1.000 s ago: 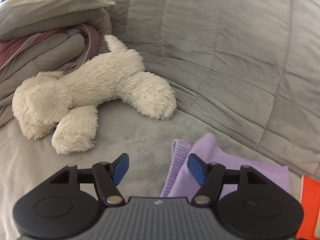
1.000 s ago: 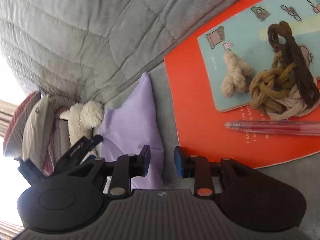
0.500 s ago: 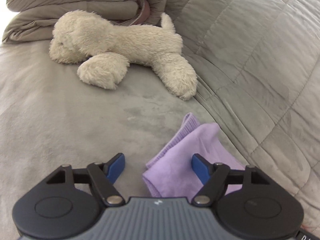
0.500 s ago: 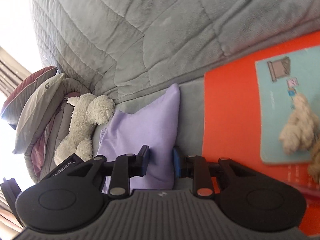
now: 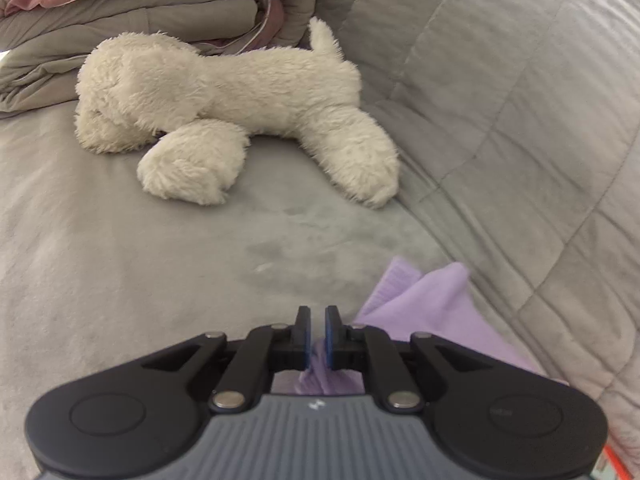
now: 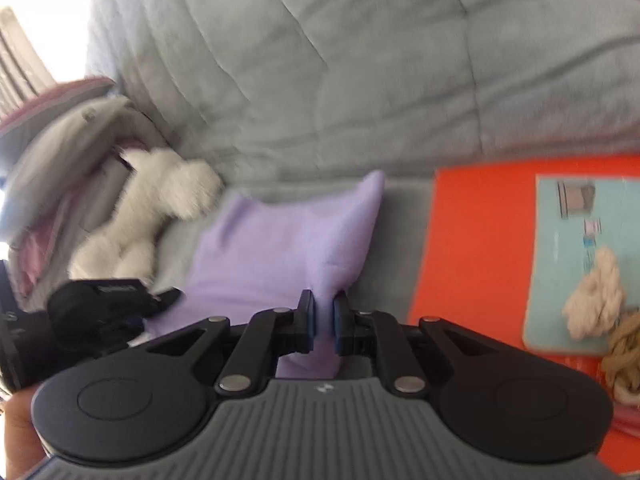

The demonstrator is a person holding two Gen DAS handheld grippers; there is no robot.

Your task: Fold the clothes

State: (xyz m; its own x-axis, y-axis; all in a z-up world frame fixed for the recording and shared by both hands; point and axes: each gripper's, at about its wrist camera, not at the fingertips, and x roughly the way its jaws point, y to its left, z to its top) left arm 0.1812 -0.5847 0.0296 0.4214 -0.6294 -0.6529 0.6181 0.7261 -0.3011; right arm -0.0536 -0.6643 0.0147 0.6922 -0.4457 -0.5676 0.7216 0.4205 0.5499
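You have both grippers, the left gripper and the right gripper, each pinched on an edge of the one purple cloth, which lies on the grey bed between one white plush toy and one orange book

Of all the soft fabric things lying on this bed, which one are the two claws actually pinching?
The small lilac cloth. Both the left gripper and the right gripper are shut on its edge; the white plush toy and folded grey bedding lie untouched.
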